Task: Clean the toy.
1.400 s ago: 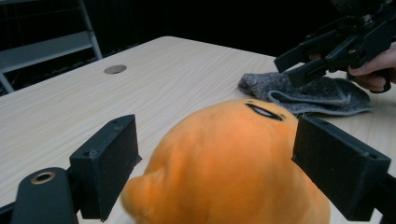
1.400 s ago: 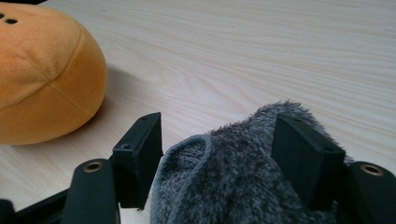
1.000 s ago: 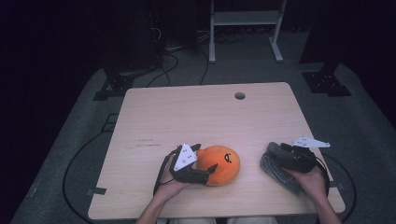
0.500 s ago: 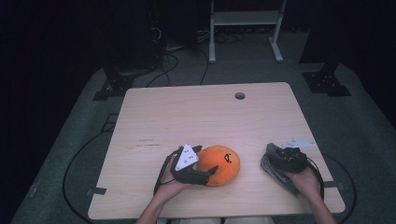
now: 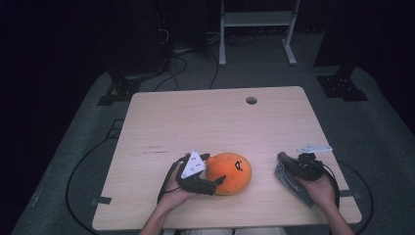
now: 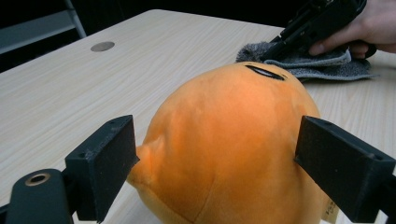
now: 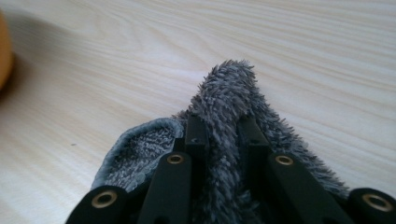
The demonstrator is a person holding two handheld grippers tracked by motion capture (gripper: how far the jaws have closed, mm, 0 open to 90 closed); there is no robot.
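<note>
We are working at a pale wooden table (image 5: 205, 117), steadying an orange plush toy (image 5: 228, 172) with the left gripper (image 5: 215, 182) while the right gripper (image 5: 284, 159) is pinching up a fold of grey fluffy cloth (image 7: 224, 93). The right jaws have just been closing, and in the right gripper view they are now clamped on a raised ridge of the cloth, with pile bulging out between and above them. The left jaws are standing wide on either side of the toy, close to its flanks in the left gripper view, though we cannot tell whether the pads are pressing on it. The toy is sitting near the front edge, left of centre, with the cloth well apart from it toward the right front corner. To do this step well, we judge the grip should take a deep bite of the fold, and the lift should come slowly so the cloth peels off without slipping free. The left hand (image 5: 169, 196) is lying low with the gripper pointing level across the table toward the toy; the right hand (image 5: 320, 186) is angling its gripper forward and down onto the cloth.
</note>
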